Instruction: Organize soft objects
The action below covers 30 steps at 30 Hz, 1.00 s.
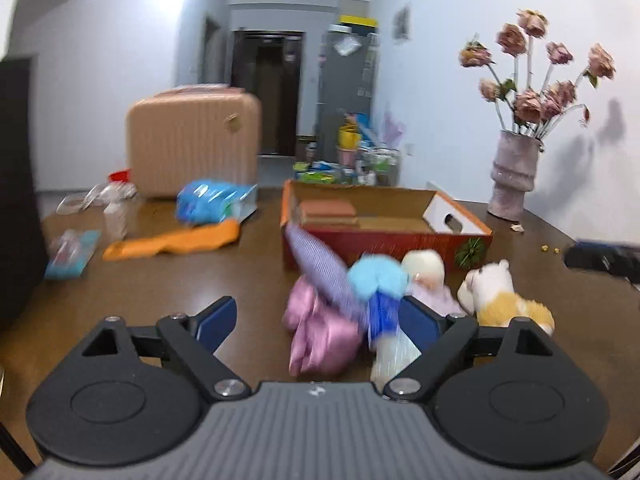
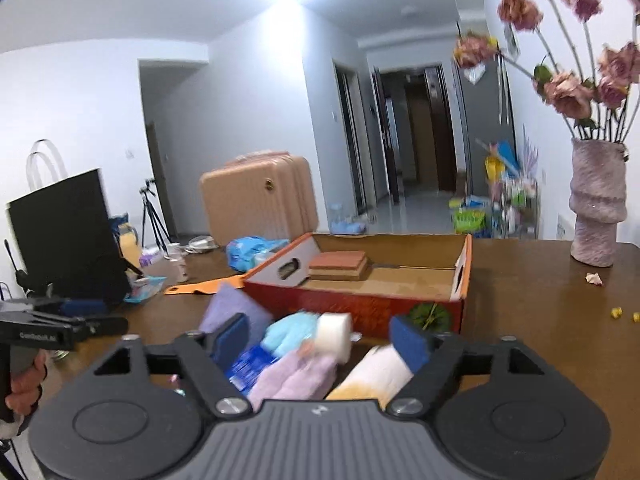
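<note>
Plush toys (image 1: 400,292) lie heaped on my table (image 1: 200,280), just before the near wall of the cardboard box (image 1: 384,240): a pink satin piece (image 1: 320,332), a white-and-tan bear (image 1: 500,292). I judge them light, squashy, easy to pinch at a bulging body. My left gripper (image 1: 320,320) and right gripper (image 2: 320,340) both stand with jaws apart, holding nothing.

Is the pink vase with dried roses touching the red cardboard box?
Apart. The right wrist view shows bare brown table between the pink vase and the red cardboard box; the left wrist view agrees.
</note>
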Motion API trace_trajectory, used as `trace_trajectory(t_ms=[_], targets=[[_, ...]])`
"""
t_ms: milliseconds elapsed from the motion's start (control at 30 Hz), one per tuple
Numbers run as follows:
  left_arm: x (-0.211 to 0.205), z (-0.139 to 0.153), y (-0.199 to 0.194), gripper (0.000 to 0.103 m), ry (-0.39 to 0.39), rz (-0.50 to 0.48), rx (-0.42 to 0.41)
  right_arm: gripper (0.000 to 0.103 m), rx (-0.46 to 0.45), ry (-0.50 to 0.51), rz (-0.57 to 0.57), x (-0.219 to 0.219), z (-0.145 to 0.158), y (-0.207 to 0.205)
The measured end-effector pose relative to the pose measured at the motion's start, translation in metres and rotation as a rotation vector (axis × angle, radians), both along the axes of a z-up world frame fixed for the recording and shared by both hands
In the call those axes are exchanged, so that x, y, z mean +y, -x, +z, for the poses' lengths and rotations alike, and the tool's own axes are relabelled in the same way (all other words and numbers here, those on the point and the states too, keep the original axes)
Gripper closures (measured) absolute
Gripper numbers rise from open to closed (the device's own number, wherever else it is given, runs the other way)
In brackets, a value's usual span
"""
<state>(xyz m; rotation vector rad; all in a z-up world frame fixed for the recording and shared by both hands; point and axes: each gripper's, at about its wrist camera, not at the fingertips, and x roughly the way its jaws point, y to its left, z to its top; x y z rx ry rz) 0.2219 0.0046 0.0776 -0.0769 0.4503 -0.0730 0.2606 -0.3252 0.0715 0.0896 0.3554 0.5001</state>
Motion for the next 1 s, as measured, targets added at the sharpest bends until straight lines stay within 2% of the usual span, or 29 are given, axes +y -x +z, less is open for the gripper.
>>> trace_trajectory(t_ms=[100,200,267,367,433,767,1000], targets=[[0.010,-0.015,0.028,0.011,0.064,0.030,0.038,0.009,-0.024,-0.003,-0.041,0.009,-0.030,0.041],[0.016,-0.028,0.042,0.010,0.072,0.033,0.092,0.007,0.047,-0.045,-0.034,0.015,-0.058,0.060],[0.017,-0.034,0.046,0.010,0.055,0.033,0.107,0.007,0.069,-0.034,-0.019,0.020,-0.066,0.064],[0.019,-0.037,0.050,0.010,0.060,0.022,0.091,0.007,0.050,0.038,-0.011,0.031,-0.068,0.072],[0.018,-0.036,0.051,0.010,0.069,0.013,0.079,0.007,0.046,0.033,-0.002,0.033,-0.066,0.074],[0.004,-0.040,0.026,0.010,0.097,-0.032,0.096,0.009,0.060,0.044,-0.017,0.047,-0.064,0.046],[-0.022,-0.049,-0.008,0.010,0.096,-0.120,0.121,0.016,0.040,0.082,-0.042,0.063,-0.052,0.005]])
